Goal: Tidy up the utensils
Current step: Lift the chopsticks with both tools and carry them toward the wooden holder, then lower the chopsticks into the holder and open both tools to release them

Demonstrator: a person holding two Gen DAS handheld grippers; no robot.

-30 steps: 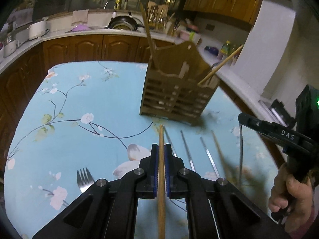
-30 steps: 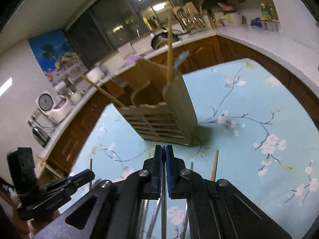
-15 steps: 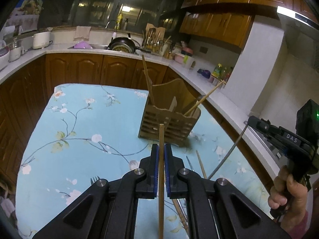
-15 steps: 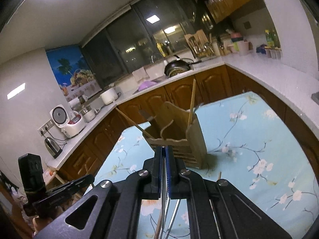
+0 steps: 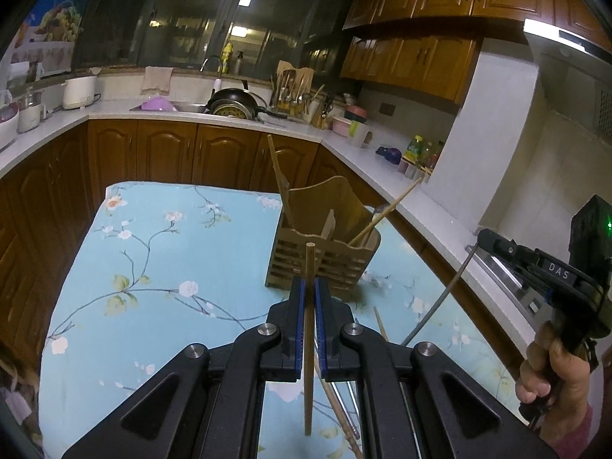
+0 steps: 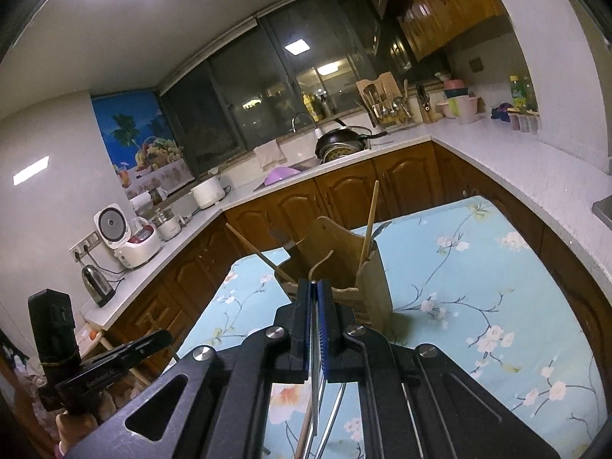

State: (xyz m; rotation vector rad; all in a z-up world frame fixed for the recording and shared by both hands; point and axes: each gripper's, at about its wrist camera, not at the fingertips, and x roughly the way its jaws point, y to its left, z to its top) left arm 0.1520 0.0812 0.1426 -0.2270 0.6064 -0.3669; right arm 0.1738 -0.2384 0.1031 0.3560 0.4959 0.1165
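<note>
So, both claws up over the blue flowered table (image 5: 160, 252), each pinching one stick-like utensil.

Going left to right in the left wrist view: the left claw (image 5: 309, 290) is pressed together on a wooden chopstick (image 5: 308, 329), which runs straight up between its pads with the tip sticking out toward the wooden utensil holder (image 5: 325, 260). That holder stands upright on the table just past the claw, with a couple of wooden sticks already leaning out of it. More utensils lie loose on the cloth under the claw. Off to the right, the right claw (image 5: 482, 235) is squeezed shut on a thin metal chopstick (image 5: 440, 298) that hangs down at a slant, a hand (image 5: 550, 367) gripping its handle. In its own view the metal rod (image 6: 314, 375) sits between the blue pads.
</note>
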